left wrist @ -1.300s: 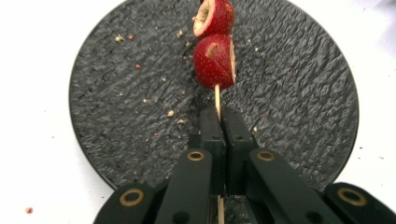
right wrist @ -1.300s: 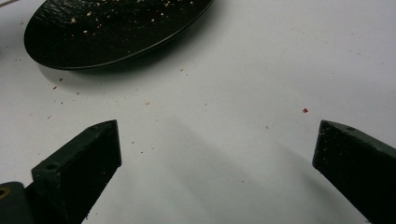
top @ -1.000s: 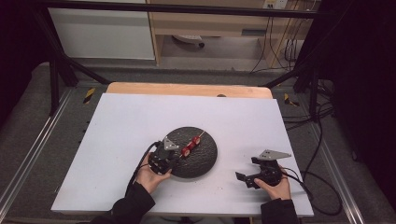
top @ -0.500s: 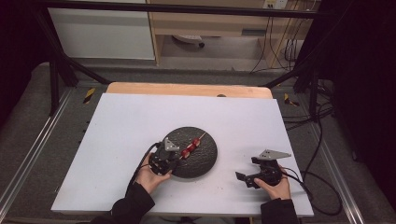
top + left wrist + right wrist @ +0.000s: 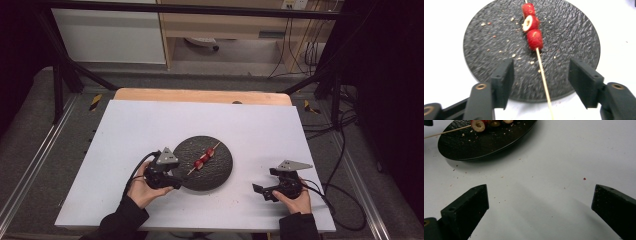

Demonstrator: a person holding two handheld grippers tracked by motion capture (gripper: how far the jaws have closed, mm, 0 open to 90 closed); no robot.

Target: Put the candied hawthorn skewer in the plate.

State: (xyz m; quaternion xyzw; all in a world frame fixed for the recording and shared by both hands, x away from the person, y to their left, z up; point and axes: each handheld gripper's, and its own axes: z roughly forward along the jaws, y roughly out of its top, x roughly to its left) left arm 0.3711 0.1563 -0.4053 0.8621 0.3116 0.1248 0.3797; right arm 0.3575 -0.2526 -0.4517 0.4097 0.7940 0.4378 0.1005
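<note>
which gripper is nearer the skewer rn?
Left. The left gripper sits at the plate's near edge, jaws just opened either side of the skewer stick. The right gripper rests off the plate, open.

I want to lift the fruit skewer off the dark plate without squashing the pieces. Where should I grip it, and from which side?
Probably the bare stick end of the skewer, which juts past the rim of the plate toward the left hand-held gripper. Come from that near side, jaws straddling the stick crosswise; its jaws have just opened, clear of the stick. The red pieces sit farther along.
</note>
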